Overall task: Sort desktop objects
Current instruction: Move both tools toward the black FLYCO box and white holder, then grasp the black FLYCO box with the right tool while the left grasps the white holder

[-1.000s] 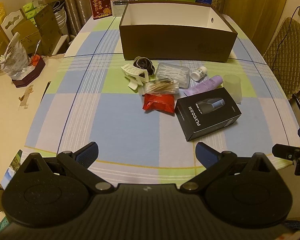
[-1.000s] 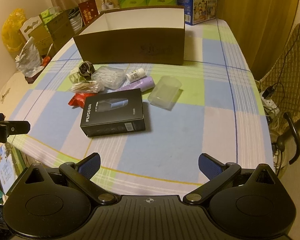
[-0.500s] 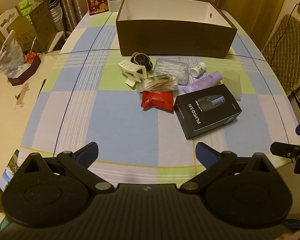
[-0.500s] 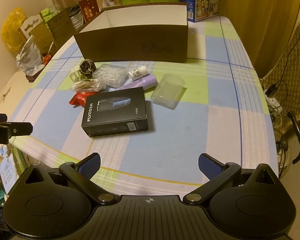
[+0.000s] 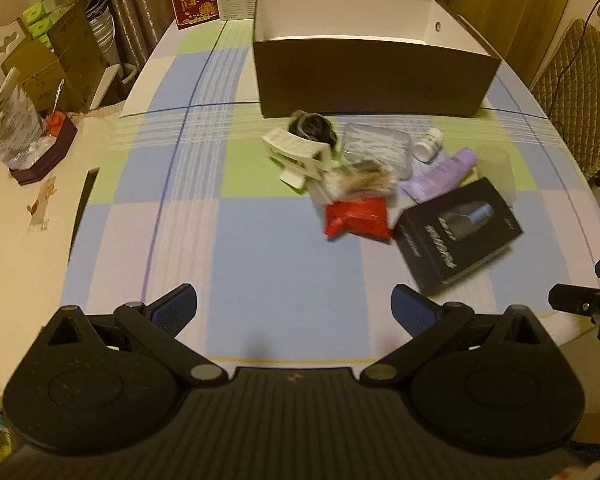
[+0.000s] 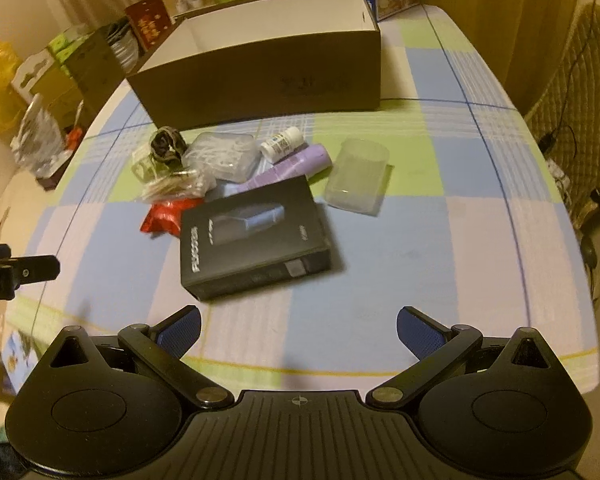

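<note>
Grippers, left (image 5: 294, 304) and right (image 6: 298, 326), both gaping and empty, have advanced over the checked table's (image 5: 260, 272) near edge toward the black rectangular carton (image 6: 252, 236), sorting unstarted.

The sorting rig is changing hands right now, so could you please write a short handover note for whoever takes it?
Left gripper: open, holding nothing, above the near table edge.
Right gripper: open, holding nothing, just short of the black box.
Things: black box, red packet, white clip, purple tube, small white bottle, clear cup on its side and clear case all lie clustered on the tablecloth in front of the brown box.
Done: nothing visibly sorted; no item shows inside the brown box.
Left: everything.
</note>
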Demonstrator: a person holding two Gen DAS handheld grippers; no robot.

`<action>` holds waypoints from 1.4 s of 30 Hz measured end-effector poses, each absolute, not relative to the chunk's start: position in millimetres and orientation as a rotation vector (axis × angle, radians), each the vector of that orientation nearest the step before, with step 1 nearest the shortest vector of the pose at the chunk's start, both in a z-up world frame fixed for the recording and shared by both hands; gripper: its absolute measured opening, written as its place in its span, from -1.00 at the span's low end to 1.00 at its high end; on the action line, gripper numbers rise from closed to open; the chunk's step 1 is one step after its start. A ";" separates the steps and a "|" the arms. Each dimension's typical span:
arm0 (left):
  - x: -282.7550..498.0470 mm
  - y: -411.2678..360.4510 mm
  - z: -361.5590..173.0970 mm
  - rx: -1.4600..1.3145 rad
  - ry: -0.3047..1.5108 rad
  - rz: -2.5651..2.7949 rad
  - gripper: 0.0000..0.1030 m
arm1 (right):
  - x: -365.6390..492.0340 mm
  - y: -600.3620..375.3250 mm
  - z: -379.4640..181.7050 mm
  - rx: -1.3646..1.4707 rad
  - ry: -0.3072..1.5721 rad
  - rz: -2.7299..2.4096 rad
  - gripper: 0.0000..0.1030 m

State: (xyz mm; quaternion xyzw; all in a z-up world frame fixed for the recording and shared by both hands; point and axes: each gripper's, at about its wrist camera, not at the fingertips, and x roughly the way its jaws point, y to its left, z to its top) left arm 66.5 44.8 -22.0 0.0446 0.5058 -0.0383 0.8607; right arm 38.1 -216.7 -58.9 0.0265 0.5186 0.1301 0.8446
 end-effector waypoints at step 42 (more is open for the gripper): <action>204.4 103.1 -69.9 0.237 1.115 -0.398 0.98 | 82.7 -175.9 -90.1 0.216 1.075 -0.259 0.96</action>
